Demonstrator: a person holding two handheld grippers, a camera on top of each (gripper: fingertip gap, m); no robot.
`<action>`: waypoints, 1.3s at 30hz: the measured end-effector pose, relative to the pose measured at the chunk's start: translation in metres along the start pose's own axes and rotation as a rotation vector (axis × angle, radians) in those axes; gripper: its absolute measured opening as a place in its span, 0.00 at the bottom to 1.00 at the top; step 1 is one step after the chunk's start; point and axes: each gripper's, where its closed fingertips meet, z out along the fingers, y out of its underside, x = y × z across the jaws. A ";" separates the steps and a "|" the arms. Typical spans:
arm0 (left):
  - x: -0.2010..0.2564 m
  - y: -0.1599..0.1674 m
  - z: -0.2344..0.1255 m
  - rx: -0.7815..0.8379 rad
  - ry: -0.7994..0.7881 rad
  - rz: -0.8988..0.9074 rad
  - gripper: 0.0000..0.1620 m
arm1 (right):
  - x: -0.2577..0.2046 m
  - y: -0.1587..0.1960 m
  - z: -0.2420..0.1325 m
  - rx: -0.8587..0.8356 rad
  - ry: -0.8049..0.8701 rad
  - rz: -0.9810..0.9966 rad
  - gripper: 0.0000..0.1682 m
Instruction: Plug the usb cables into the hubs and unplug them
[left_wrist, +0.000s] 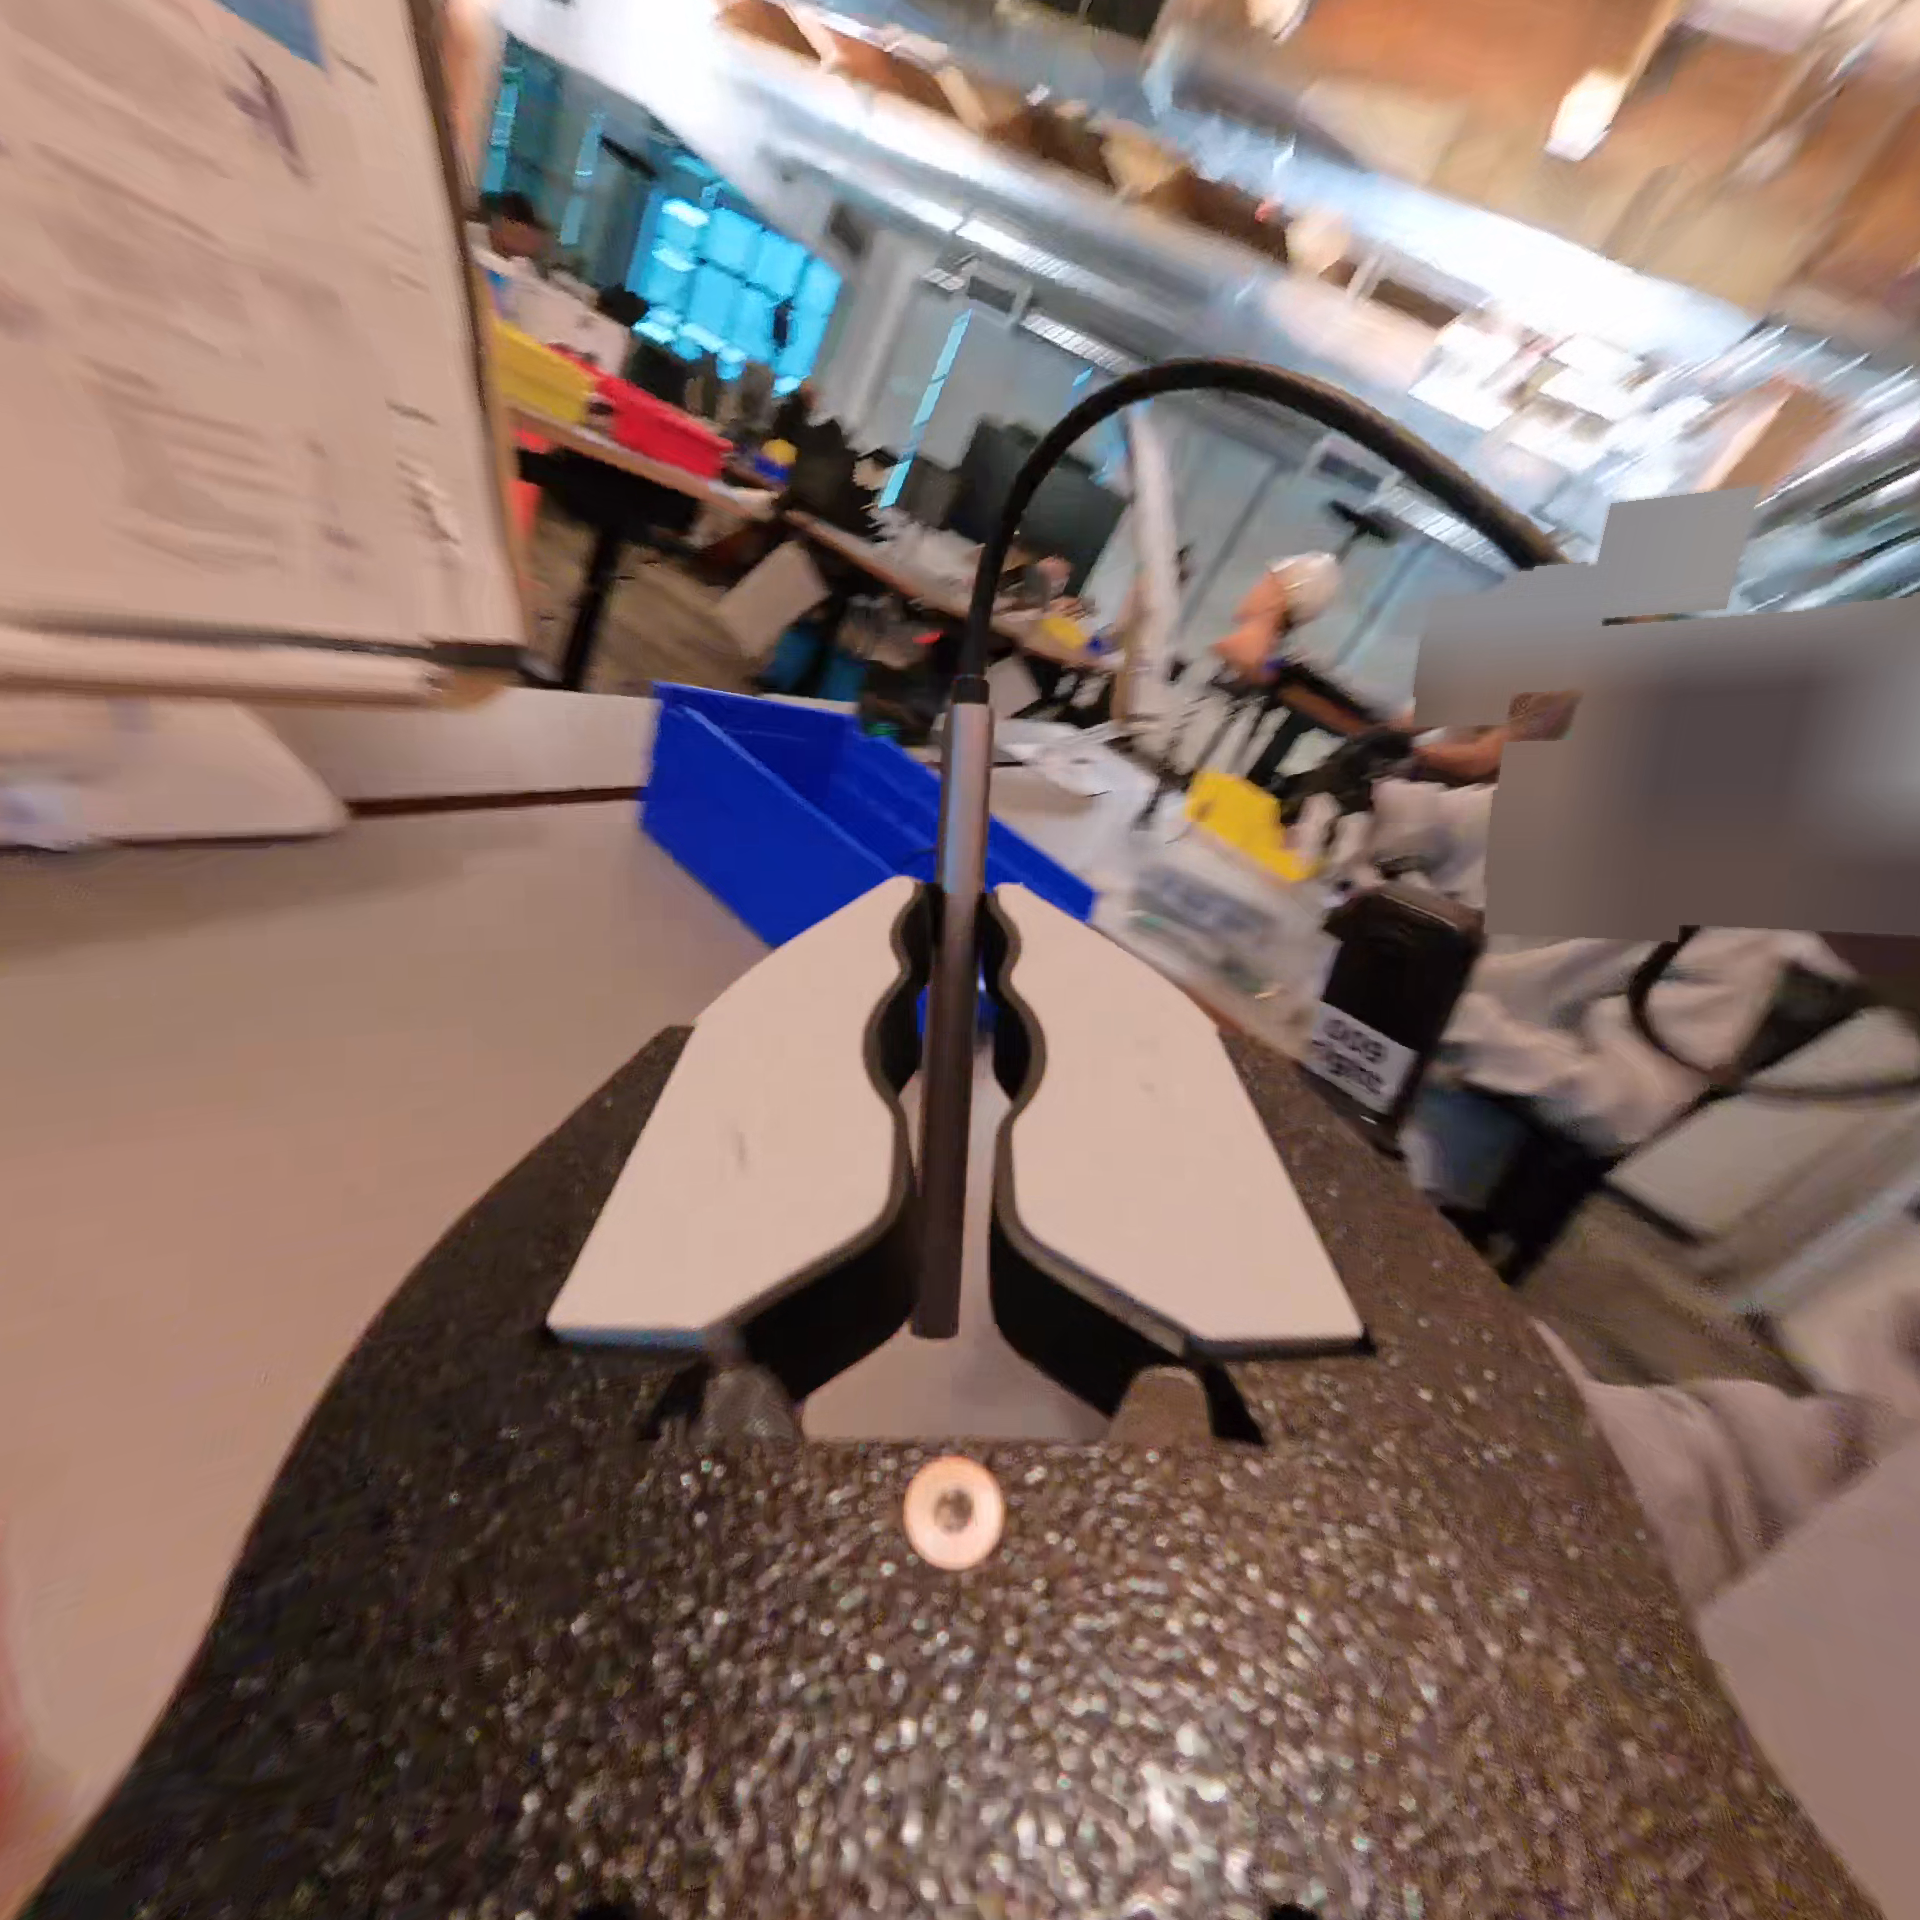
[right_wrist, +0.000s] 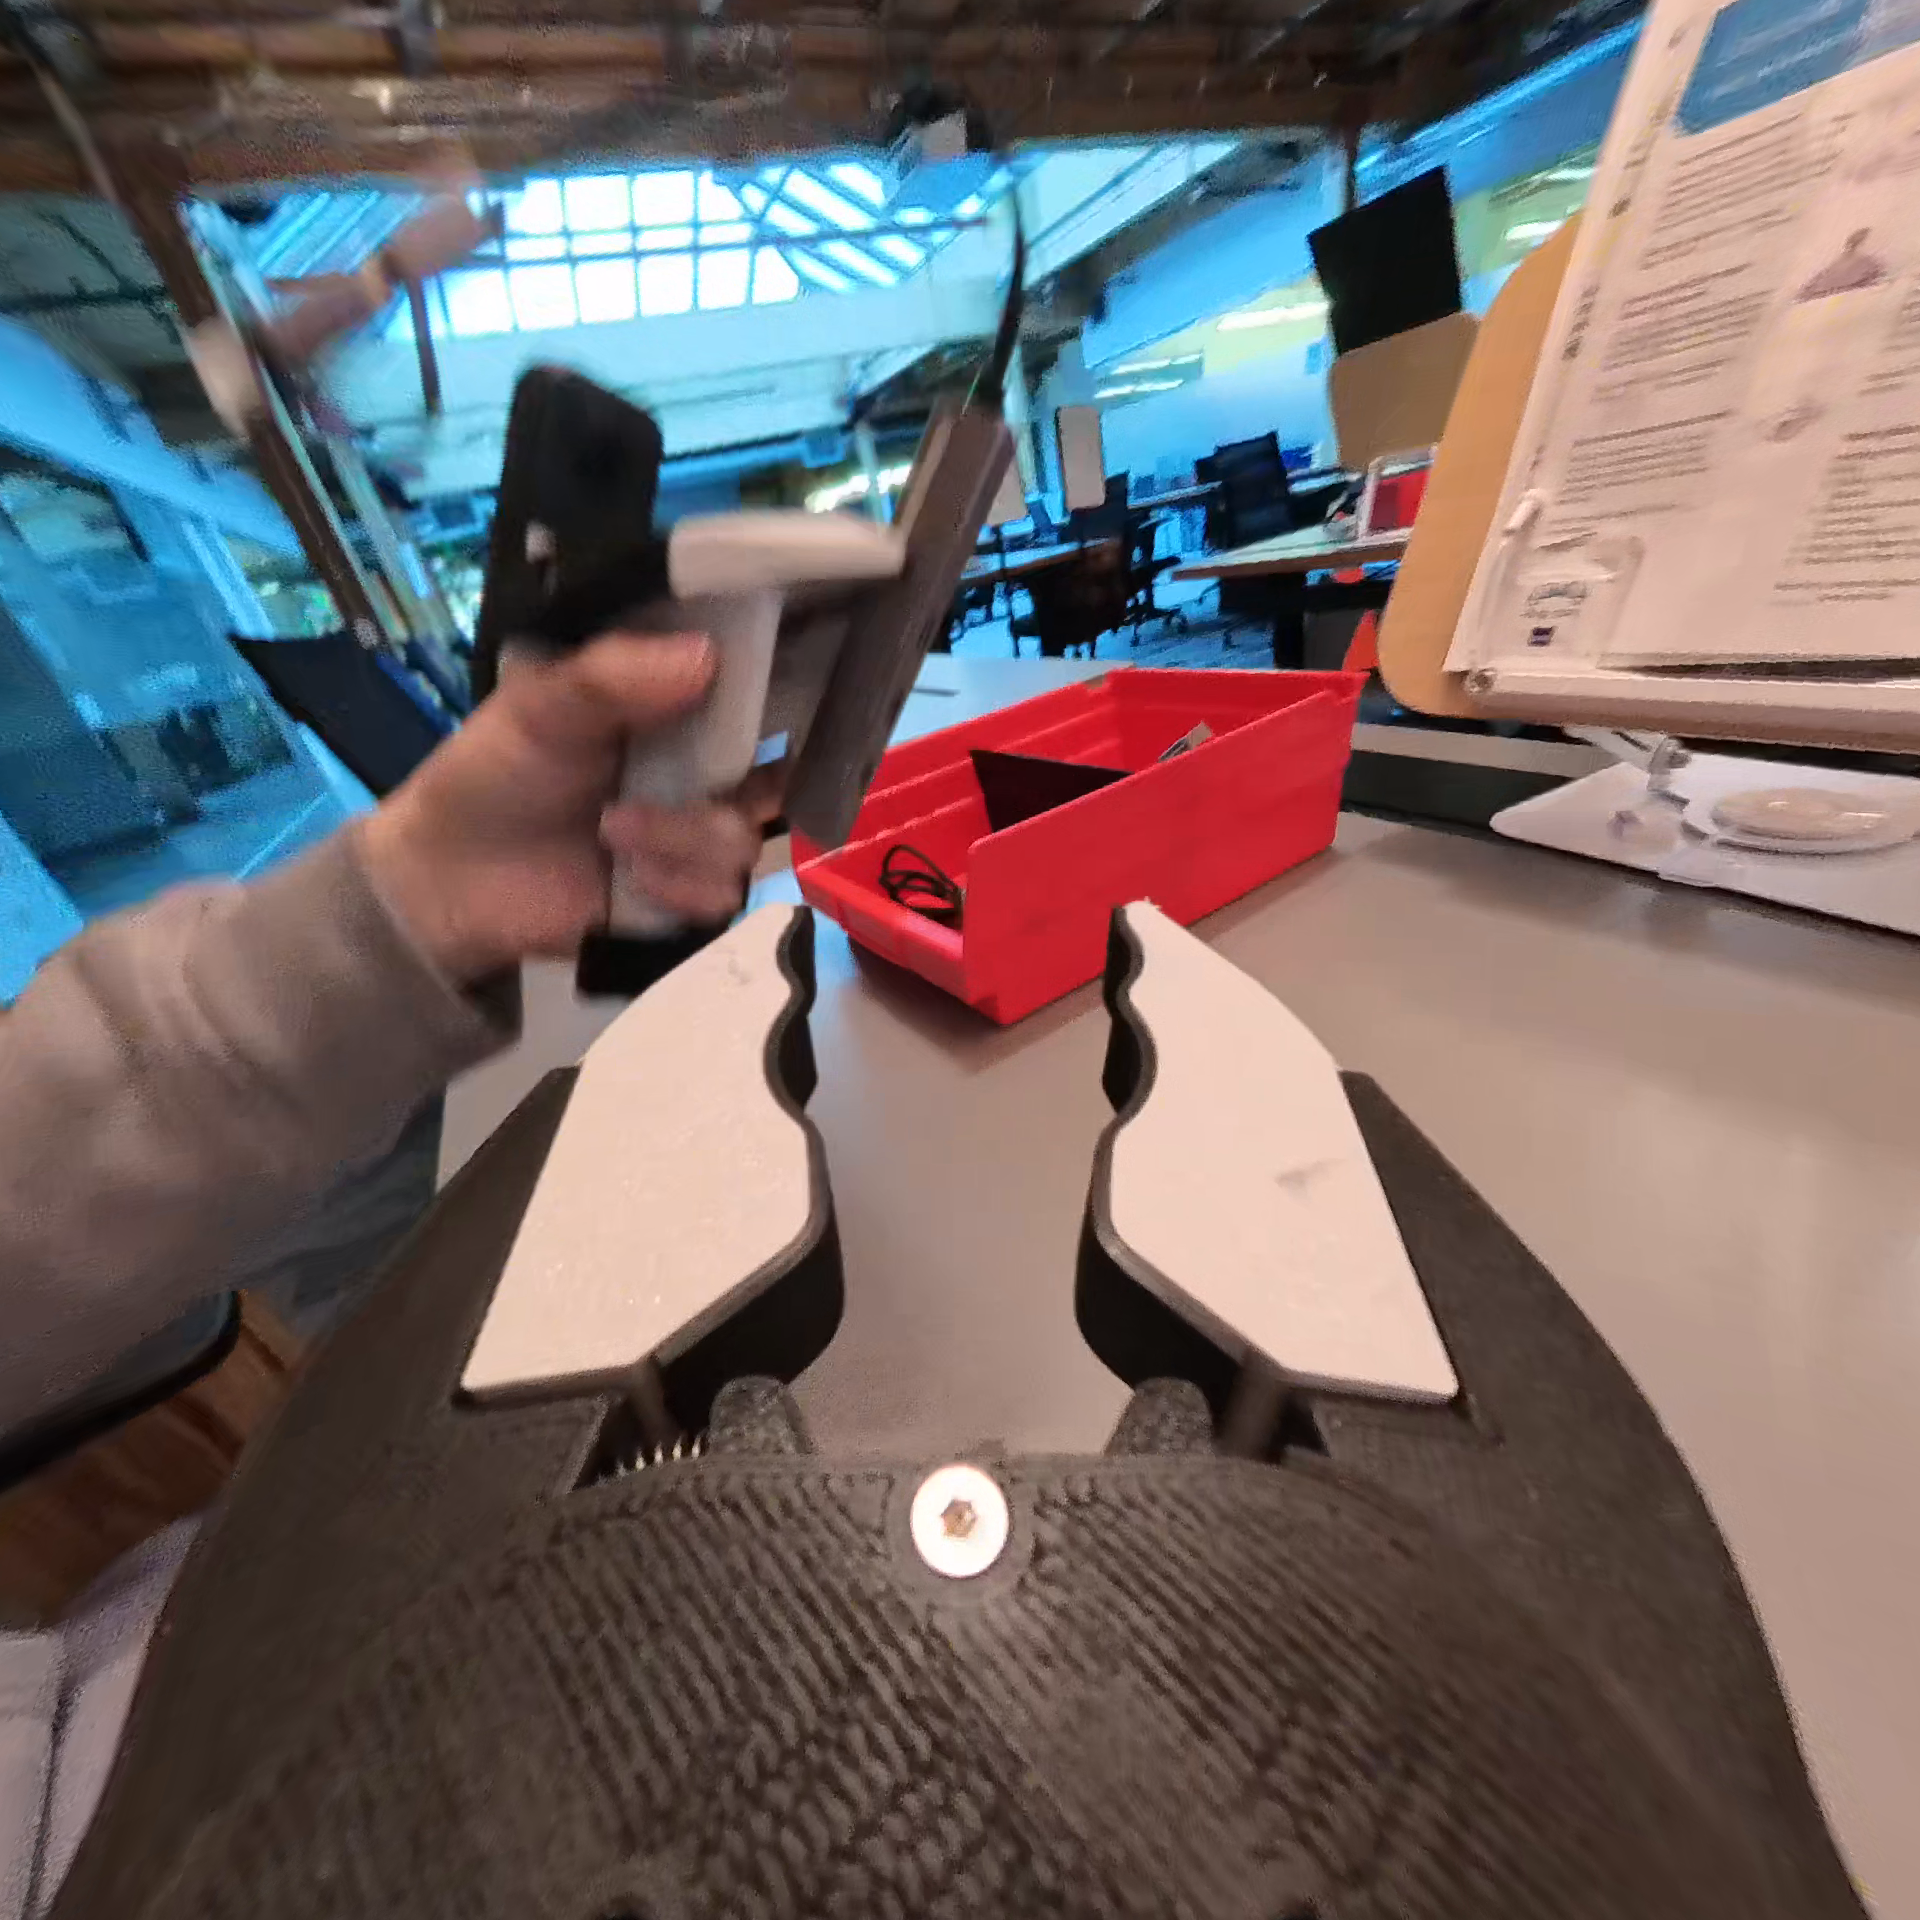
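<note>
Grey metal hub (left_wrist: 956, 1039), thin and seen edge-on, sits clamped between the left gripper (left_wrist: 954, 914) fingers, held up off the table (left_wrist: 312, 1039) with its own black cable (left_wrist: 1143, 395) arcing up and off to the right; in the right wrist view the same hub (right_wrist: 904, 623) shows tilted above the red bin (right_wrist: 1091, 862), the left gripper (right_wrist: 800, 582) gripped by a hand (right_wrist: 540, 790). Right gripper (right_wrist: 956, 935) is wide apart, holding nothing, low over the table (right_wrist: 1558, 1143) just short of the red bin. Risks, judged: hub is pinched on its thin faces only, so pushing a plug in could twist or slide it out of the grip; its trailing cable could snag; both views are motion-blurred, so lining up plug and port may miss. The thin black cable (right_wrist: 914, 883) coiled in the red bin looks hard to pinch by its plug. Counts: one hub seen, one cable on it, one loose cable in the red bin, one red bin, one blue bin (left_wrist: 810, 810) beyond the hub, two grippers, one document stand (right_wrist: 1714, 416) right of the red bin
</note>
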 end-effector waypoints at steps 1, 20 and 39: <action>0.006 0.015 0.002 0.009 0.057 -0.062 0.05 | 0.003 -0.003 -0.002 0.016 0.012 0.025 0.31; 0.014 0.104 0.023 -0.261 0.163 -0.298 0.11 | 0.021 0.008 -0.009 0.034 -0.132 0.516 0.05; 0.025 0.108 0.020 -0.047 -0.249 0.847 0.15 | 0.054 0.002 -0.019 0.414 -0.147 1.176 0.05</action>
